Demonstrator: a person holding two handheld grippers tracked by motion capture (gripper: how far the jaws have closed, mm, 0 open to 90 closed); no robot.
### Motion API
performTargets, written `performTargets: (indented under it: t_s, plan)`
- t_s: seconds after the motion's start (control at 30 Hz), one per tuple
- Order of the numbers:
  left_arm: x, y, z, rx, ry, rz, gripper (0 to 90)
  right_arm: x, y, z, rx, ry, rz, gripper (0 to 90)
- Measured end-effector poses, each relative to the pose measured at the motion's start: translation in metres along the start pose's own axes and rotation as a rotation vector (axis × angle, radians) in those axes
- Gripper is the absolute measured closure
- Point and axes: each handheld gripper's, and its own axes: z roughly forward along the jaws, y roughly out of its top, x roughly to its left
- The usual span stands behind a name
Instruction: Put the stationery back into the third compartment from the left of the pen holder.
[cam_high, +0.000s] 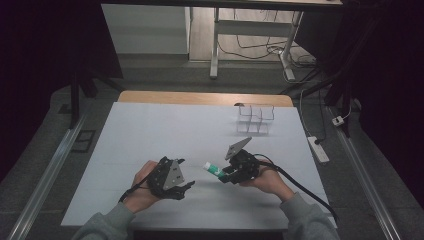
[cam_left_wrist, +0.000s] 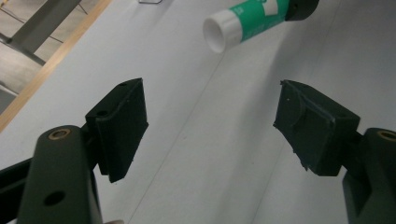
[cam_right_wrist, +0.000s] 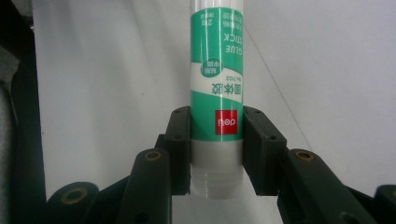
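Note:
A green and white glue stick (cam_high: 214, 170) is held off the white table top by my right gripper (cam_high: 226, 176), which is shut on its lower end. In the right gripper view the two black jaws clamp the tube (cam_right_wrist: 217, 93) near its grey base, and the tube points away from the camera. My left gripper (cam_high: 184, 189) is open a little to the left, its jaws spread wide with nothing between them. From the left gripper view the white cap end of the glue stick (cam_left_wrist: 247, 21) hangs beyond the open gripper (cam_left_wrist: 208, 126).
A clear plastic organiser with several compartments (cam_high: 255, 120) stands at the back right of the white table top (cam_high: 165, 135). A white power strip (cam_high: 318, 149) lies on the floor past the right edge. Desk legs and cables lie beyond the far edge.

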Motion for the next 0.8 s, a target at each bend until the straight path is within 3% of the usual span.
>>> performTargets:
  t_s: [0.13, 0.33, 0.5, 0.8]
  plan:
    - [-0.001, 0.003, 0.007, 0.002, -0.015, 0.026, 27.5, 0.001, 0.002, 0.007, 0.027, 0.023, 0.004, 64.4]
    - [-0.008, 0.013, 0.016, 0.016, -0.045, 0.113, 29.3, -0.001, 0.002, 0.013, 0.027, 0.063, 0.034, 64.4]
    - [-0.011, 0.022, 0.024, 0.023, -0.072, 0.156, 30.7, -0.002, 0.006, 0.014, 0.040, 0.095, 0.041, 64.4]
    - [-0.013, 0.026, 0.038, 0.081, -0.119, 0.222, 39.7, -0.003, 0.012, 0.017, 0.073, 0.177, 0.055, 64.4]
